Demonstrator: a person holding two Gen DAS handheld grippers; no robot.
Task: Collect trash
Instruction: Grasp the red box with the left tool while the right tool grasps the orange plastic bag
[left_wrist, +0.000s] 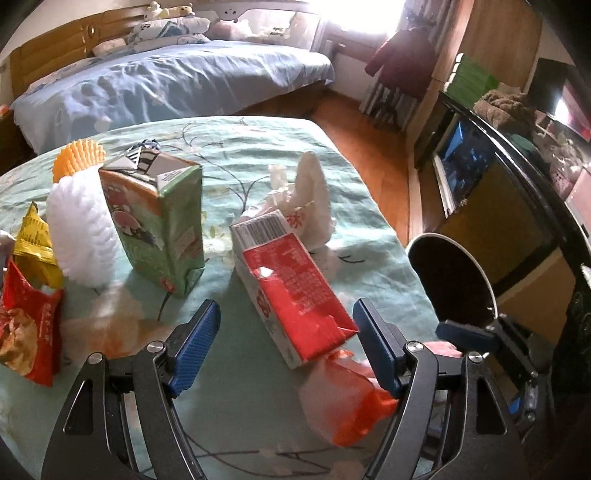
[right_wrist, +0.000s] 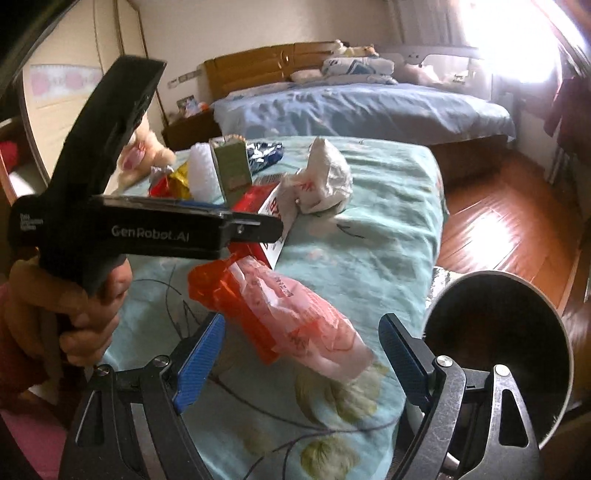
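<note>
A red carton (left_wrist: 291, 291) lies on its side on the teal floral cloth (left_wrist: 258, 158). Its near end sits between the blue pads of my left gripper (left_wrist: 288, 339), which is open and not pressing on it. A crumpled pink and orange plastic bag (right_wrist: 295, 321) lies just right of the carton. The bag's near end is between the fingers of my right gripper (right_wrist: 303, 363), also open and clear of it. A round dark bin (right_wrist: 495, 350) with a pale rim stands off the cloth's right edge. In the right wrist view a hand (right_wrist: 92, 314) holds the left tool's black body (right_wrist: 147, 229).
A green carton (left_wrist: 162, 229) stands upright, with white foam netting (left_wrist: 81, 229), an orange foam net (left_wrist: 77, 158), a yellow wrapper (left_wrist: 35, 240) and a red snack bag (left_wrist: 29, 332) to its left. A white plastic bag (left_wrist: 306, 199) lies behind the red carton. Beyond is a blue bed (left_wrist: 177, 81).
</note>
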